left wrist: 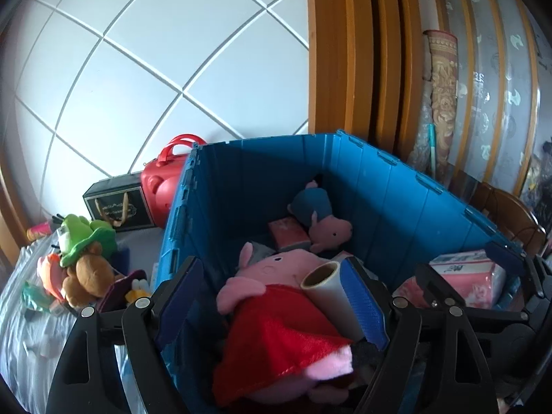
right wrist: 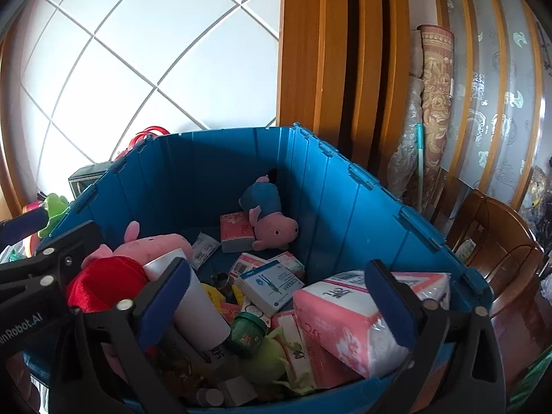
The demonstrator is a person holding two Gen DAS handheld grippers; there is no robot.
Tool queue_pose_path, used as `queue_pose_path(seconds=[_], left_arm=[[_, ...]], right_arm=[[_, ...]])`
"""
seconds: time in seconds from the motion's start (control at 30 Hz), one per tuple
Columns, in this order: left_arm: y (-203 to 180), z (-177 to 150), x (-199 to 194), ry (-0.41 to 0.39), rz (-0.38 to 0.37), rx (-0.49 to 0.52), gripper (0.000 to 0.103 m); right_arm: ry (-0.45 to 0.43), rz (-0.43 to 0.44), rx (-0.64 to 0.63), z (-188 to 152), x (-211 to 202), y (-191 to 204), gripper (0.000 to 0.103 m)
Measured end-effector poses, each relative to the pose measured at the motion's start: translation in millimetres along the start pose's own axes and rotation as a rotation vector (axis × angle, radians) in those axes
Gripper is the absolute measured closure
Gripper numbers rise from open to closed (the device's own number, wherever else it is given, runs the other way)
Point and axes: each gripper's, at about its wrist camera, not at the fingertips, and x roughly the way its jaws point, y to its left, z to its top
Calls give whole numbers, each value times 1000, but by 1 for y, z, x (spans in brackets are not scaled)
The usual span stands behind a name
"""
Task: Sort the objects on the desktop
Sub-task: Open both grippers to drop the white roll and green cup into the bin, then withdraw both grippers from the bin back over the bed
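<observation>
A blue crate (left wrist: 276,179) (right wrist: 193,179) stands in front of both grippers, filled with toys and boxes. My left gripper (left wrist: 276,296) is open over its near left side. A pink pig plush in a red dress (left wrist: 276,338) lies in the crate between its fingers, with a roll of clear film (left wrist: 331,289) leaning on the right pad. My right gripper (right wrist: 276,303) is open over the near right side, above a pink tissue pack (right wrist: 338,324), a green jar (right wrist: 246,331) and small boxes. A smaller pig plush in blue (right wrist: 269,217) lies at the far wall.
Left of the crate, plush toys (left wrist: 86,262) lie piled on a grey cloth, with a red case (left wrist: 165,179) and a black gift bag (left wrist: 117,207) behind them. A wooden door frame, a rolled carpet (right wrist: 434,103) and a wooden chair (right wrist: 500,252) stand to the right.
</observation>
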Motion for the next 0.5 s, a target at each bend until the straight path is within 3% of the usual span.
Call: queue_pose_path(seconds=[0.5], left_arm=[[9,-18,-48,-2,-17,7,20]], right_arm=[[-4,-33,-1,-11,-46,-2,0]])
